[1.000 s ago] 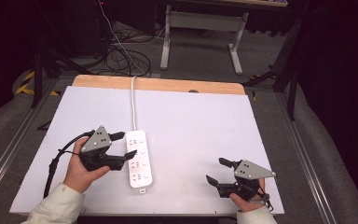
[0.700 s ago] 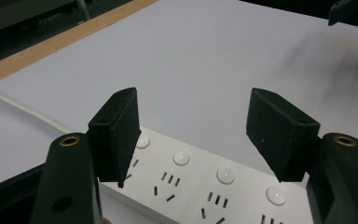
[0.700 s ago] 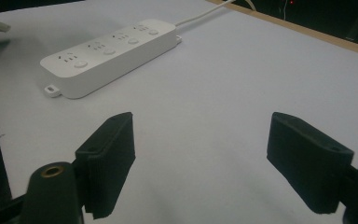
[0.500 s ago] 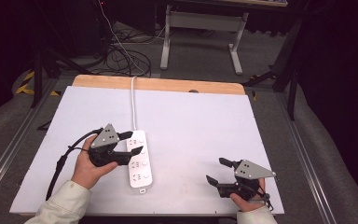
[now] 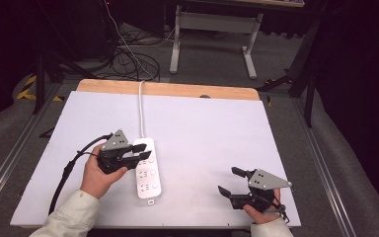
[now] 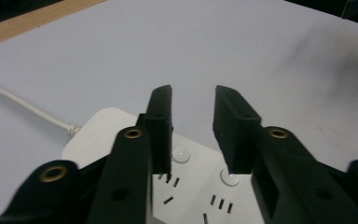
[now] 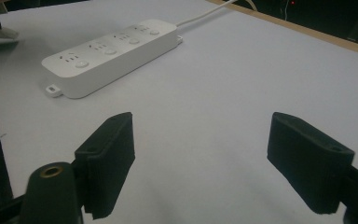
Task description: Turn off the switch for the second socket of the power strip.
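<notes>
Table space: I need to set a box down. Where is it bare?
Bare: the white table between the power strip and the right gripper, and its far half. Crowded: around the strip, where the left gripper hovers.

The left gripper [image 6: 193, 128] jaws are covering part of the power strip [image 6: 186, 186]; contact beneath them is remaining undeterminable.

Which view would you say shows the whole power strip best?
The high view: the full power strip and its cord. The right gripper view shows it whole too, but slanted; the left tool hides much in its view.
</notes>
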Demonstrator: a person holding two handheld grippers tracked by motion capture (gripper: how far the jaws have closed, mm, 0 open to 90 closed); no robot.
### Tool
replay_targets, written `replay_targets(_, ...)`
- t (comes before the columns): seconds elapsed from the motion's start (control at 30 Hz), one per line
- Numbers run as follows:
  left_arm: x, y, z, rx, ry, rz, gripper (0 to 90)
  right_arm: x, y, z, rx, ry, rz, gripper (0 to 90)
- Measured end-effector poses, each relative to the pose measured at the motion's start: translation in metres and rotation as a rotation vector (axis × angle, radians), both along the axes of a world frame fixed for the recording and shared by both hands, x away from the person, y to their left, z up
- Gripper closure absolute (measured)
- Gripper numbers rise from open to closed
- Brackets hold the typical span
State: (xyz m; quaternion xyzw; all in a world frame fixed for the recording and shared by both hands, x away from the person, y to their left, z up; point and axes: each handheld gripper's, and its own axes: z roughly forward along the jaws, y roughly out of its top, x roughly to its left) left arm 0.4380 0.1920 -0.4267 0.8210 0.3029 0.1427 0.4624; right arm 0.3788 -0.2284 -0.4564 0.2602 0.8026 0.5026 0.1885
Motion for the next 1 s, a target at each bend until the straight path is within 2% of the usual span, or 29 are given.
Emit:
replay_targets(0.07, 0.002, -0.001, -0.002, -0.004, 0.011, 0.01, 81.0, 0.0, 0.0, 0.0, 0.001, 0.0, 0.002, 23.5)
replay_targets(0.1, 0.003, 0.0, -0.002, 0.004, 0.0, 0.011, 84.2, 0.0, 0.0, 0.0, -0.001, 0.0, 0.001, 23.4)
replay_targets(0.17, 0.004, -0.002, -0.005, -0.004, 0.023, 0.011, 88.7, 0.0, 0.0, 0.0, 0.001, 0.0, 0.008, 23.5)
replay_targets(0.2, 0.005, -0.003, -0.006, 0.004, 0.012, 0.015, 89.9, 0.0, -0.001, 0.0, 0.001, 0.002, 0.006, 23.4)
replay_targets(0.3, 0.006, -0.004, -0.008, 0.007, 0.026, 0.014, 90.0, 0.0, -0.001, 0.0, 0.001, 0.001, 0.006, 23.4)
replay_targets(0.33, 0.006, -0.004, -0.009, 0.014, 0.02, 0.024, 90.0, 0.0, -0.001, 0.0, 0.001, 0.001, 0.006, 23.4)
replay_targets(0.47, 0.011, -0.007, -0.015, 0.056, 0.036, 0.012, 90.0, 0.0, -0.001, 0.0, 0.0, 0.002, 0.007, 23.6)
replay_targets(0.5, 0.011, -0.008, -0.017, 0.048, 0.048, 0.003, 90.0, 0.0, -0.001, 0.0, 0.001, 0.002, 0.007, 23.8)
replay_targets(0.73, 0.013, -0.012, -0.025, 0.064, 0.052, -0.017, 90.0, 0.0, 0.0, 0.0, -0.001, 0.004, 0.008, 23.9)
replay_targets(1.0, 0.016, -0.015, -0.031, 0.078, 0.067, -0.011, 90.0, 0.001, -0.002, 0.0, -0.001, 0.001, 0.007, 23.9)
